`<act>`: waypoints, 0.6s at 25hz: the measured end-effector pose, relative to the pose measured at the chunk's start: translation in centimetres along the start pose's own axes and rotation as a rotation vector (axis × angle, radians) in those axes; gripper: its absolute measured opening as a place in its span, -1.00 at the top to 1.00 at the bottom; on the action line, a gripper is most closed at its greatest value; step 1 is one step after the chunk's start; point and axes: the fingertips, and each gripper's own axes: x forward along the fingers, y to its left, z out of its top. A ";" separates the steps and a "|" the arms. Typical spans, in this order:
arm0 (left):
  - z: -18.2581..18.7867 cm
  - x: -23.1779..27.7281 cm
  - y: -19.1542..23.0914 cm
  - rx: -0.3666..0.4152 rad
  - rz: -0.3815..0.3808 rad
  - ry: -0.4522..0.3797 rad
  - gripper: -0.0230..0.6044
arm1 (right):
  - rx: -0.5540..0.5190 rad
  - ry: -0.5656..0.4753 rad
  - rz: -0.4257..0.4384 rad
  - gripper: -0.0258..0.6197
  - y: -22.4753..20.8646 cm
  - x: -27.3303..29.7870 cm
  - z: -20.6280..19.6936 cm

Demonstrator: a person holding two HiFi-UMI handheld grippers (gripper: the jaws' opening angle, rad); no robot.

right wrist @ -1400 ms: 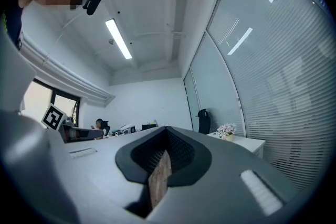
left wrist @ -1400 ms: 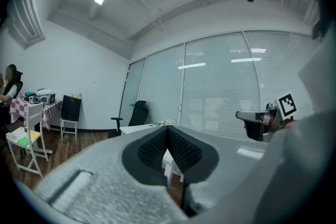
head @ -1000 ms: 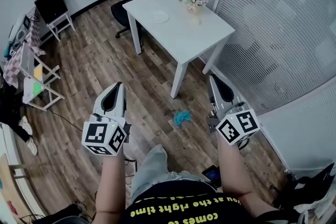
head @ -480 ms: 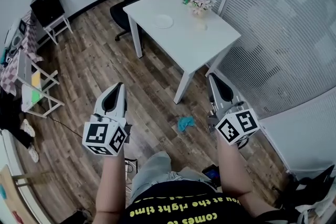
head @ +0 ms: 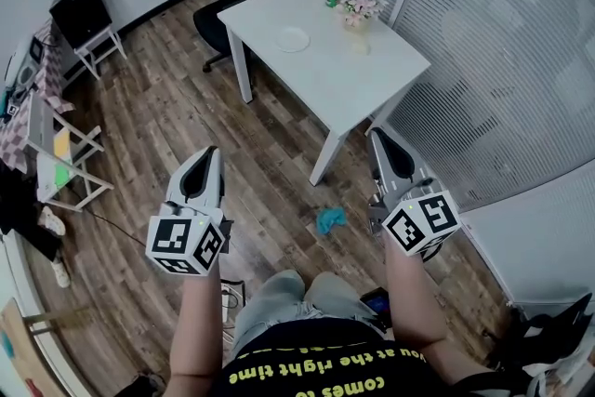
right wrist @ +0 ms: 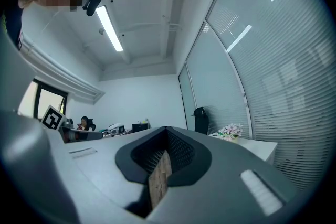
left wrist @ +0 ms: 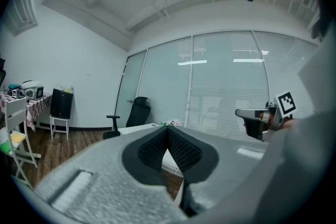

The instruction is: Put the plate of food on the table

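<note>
The plate sat on the white desk, well apart from the flowers — too small to tell whether it carried food. My left claw and right claw were both closed on nothing, well short of the desk. Risks, as I judged: the teal cloth on the floor lay in my path — a foot on it could slip; closed jaws would only shove the plate.

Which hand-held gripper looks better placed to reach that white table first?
Probably the right. In the head view, the right hand-held gripper lies right by the near corner of the white table. The left hand-held gripper is over wooden floor, farther from it. Both are shut and empty.
</note>
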 end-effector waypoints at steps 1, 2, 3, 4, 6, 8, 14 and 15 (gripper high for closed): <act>0.0 0.2 0.1 0.000 0.002 0.002 0.93 | 0.001 0.001 0.002 0.90 -0.1 0.2 0.0; -0.1 0.3 0.1 0.000 0.004 0.004 0.93 | 0.002 0.002 0.004 0.90 -0.2 0.4 -0.1; -0.2 0.5 0.2 -0.001 0.006 0.007 0.93 | 0.003 0.004 0.005 0.90 -0.4 0.7 -0.1; -0.2 0.7 0.3 -0.002 0.008 0.009 0.93 | 0.005 0.006 0.007 0.90 -0.5 0.9 -0.2; -0.3 1.1 0.4 -0.003 0.010 0.012 0.93 | 0.007 0.008 0.010 0.90 -0.8 1.4 -0.2; -0.4 1.5 0.7 0.000 0.011 0.016 0.93 | 0.012 0.005 0.012 0.90 -1.0 1.9 -0.4; -0.7 2.7 1.2 -0.003 0.025 0.023 0.93 | 0.017 0.012 0.022 0.90 -1.9 3.4 -0.6; -0.8 3.0 1.3 -0.003 0.029 0.024 0.93 | 0.019 0.012 0.024 0.90 -2.3 3.7 -0.7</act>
